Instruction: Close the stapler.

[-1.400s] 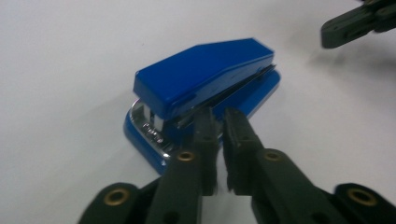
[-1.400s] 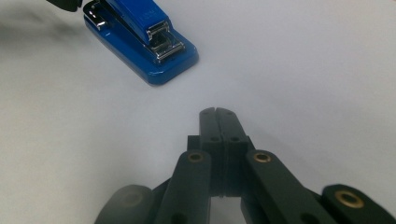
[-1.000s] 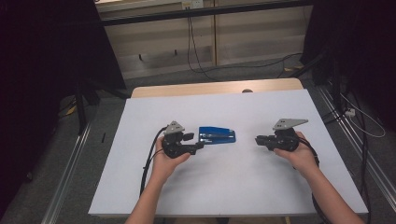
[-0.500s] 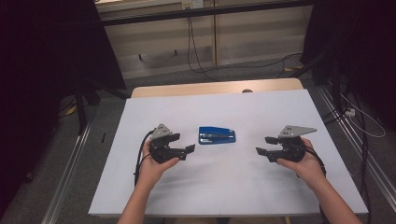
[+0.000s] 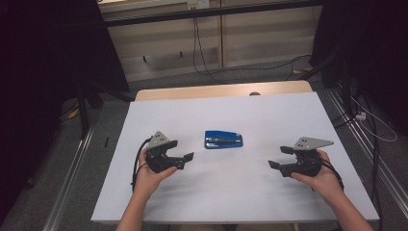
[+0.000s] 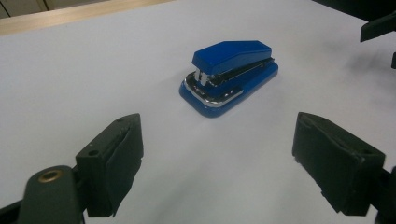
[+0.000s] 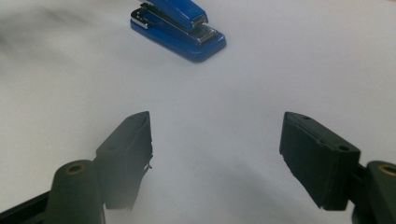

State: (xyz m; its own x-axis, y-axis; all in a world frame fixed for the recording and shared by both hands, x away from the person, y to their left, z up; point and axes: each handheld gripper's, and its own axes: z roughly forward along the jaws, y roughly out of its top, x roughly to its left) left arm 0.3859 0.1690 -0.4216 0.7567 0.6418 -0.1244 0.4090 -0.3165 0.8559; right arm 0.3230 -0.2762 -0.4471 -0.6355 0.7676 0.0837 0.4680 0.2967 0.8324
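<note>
A blue stapler (image 5: 223, 139) lies flat on the white table top (image 5: 231, 192), midway between my two grippers and touching neither. My left gripper (image 5: 186, 159) is held to its left, pointing at it, and its jaws have just been opening. In the left gripper view the stapler (image 6: 229, 74) lies well beyond the open left gripper (image 6: 217, 140). My right gripper (image 5: 277, 157) is held to the stapler's right, and its jaws have just been opening too. The right gripper view shows the stapler (image 7: 180, 25) far ahead of the open right gripper (image 7: 217, 135). Neither gripper has anything between its jaws.
A strip of wooden table edge (image 5: 221, 90) runs along the back of the white surface. Metal rails (image 5: 72, 178) flank the table on the floor at both sides. Cables (image 5: 202, 53) trail on the floor behind it.
Both hands have drawn away from the stapler, the left one leftward and the right one rightward. Both pairs of jaws stand wider apart than before. The stapler has not moved.
</note>
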